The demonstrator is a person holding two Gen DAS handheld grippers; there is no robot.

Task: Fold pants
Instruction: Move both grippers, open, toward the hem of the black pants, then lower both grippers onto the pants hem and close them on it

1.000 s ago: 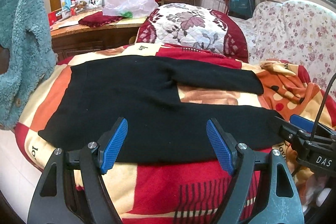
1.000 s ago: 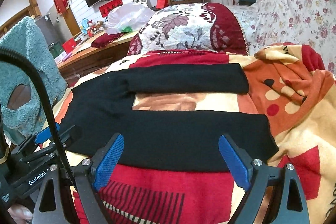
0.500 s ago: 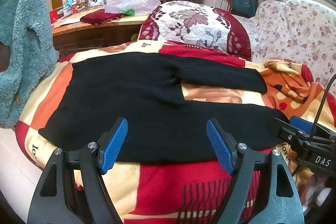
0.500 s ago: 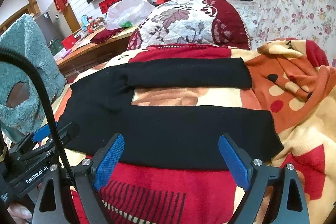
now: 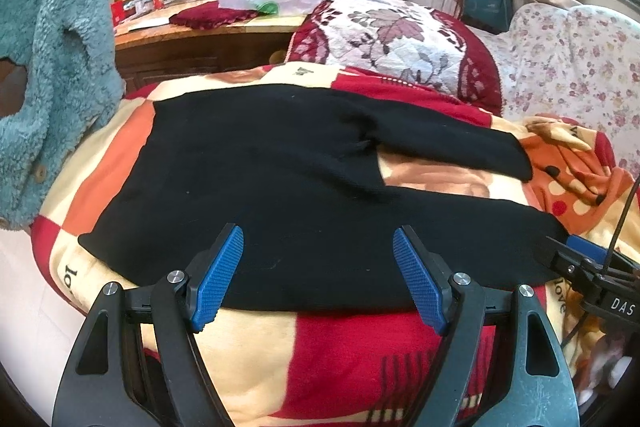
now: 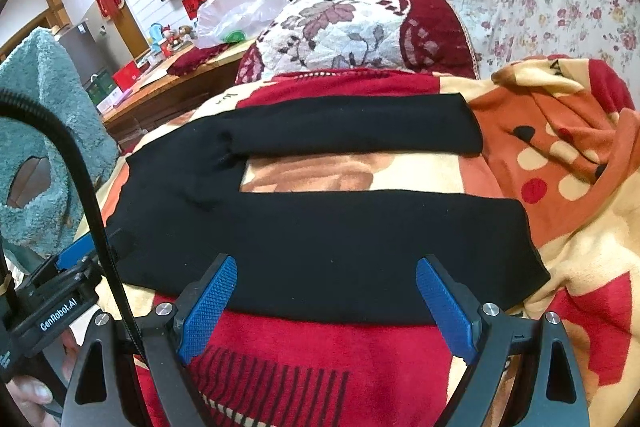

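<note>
My left gripper (image 5: 318,277) and right gripper (image 6: 326,309) hover with jaws released and nothing between them, over the bed's near edge. Beyond, the black pants (image 6: 320,239) lie flat on the blanket (image 6: 320,367), legs apart, near the patterned cushion (image 5: 394,35).

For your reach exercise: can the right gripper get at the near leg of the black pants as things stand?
Probably yes: the right gripper is open, and the near leg lies flat, uncovered, just ahead of it.
</note>
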